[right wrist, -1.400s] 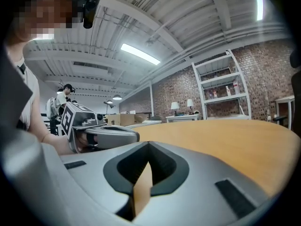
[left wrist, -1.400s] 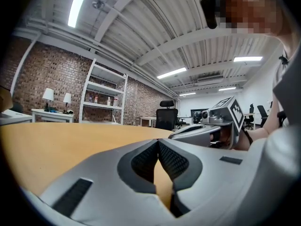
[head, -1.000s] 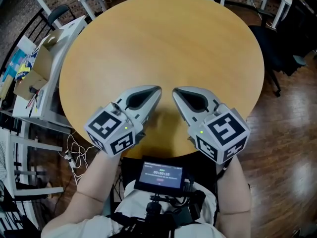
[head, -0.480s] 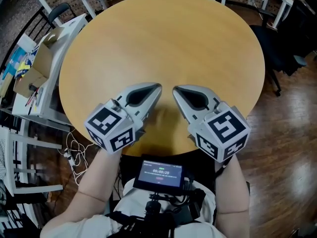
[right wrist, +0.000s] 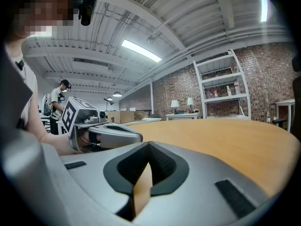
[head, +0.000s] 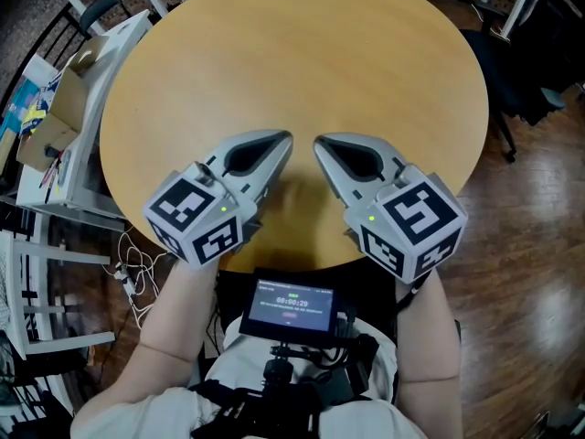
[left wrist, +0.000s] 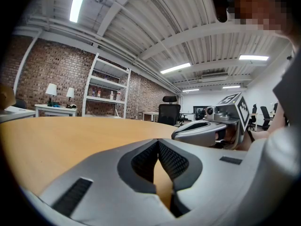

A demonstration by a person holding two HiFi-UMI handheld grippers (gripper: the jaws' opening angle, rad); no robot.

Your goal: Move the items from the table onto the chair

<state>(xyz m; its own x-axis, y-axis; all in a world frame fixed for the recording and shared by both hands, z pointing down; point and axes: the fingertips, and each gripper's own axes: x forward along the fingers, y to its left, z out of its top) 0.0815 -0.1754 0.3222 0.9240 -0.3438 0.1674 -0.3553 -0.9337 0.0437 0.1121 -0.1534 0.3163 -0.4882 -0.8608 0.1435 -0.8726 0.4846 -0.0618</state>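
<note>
A round wooden table (head: pixel 302 53) fills the head view, and the part of its top that I see is bare wood. My left gripper (head: pixel 288 136) rests low over the table's near edge, its jaws shut with nothing between them. My right gripper (head: pixel 317 142) sits beside it, a small gap apart, also shut and holding nothing. In the left gripper view the closed tips (left wrist: pixel 157 142) point across the tabletop (left wrist: pixel 70 135), with the right gripper (left wrist: pixel 207 128) alongside. The right gripper view shows its own shut tips (right wrist: pixel 148 145) and the left gripper (right wrist: pixel 113 134).
A black office chair (head: pixel 539 53) stands to the right of the table on the wood floor. A white desk with an open cardboard box (head: pixel 64 117) stands at the left. A small screen (head: pixel 292 302) hangs at the person's waist. Shelves (left wrist: pixel 110 95) line the brick wall.
Both grippers stay where they were, still shut. Only the head view has shifted slightly.
</note>
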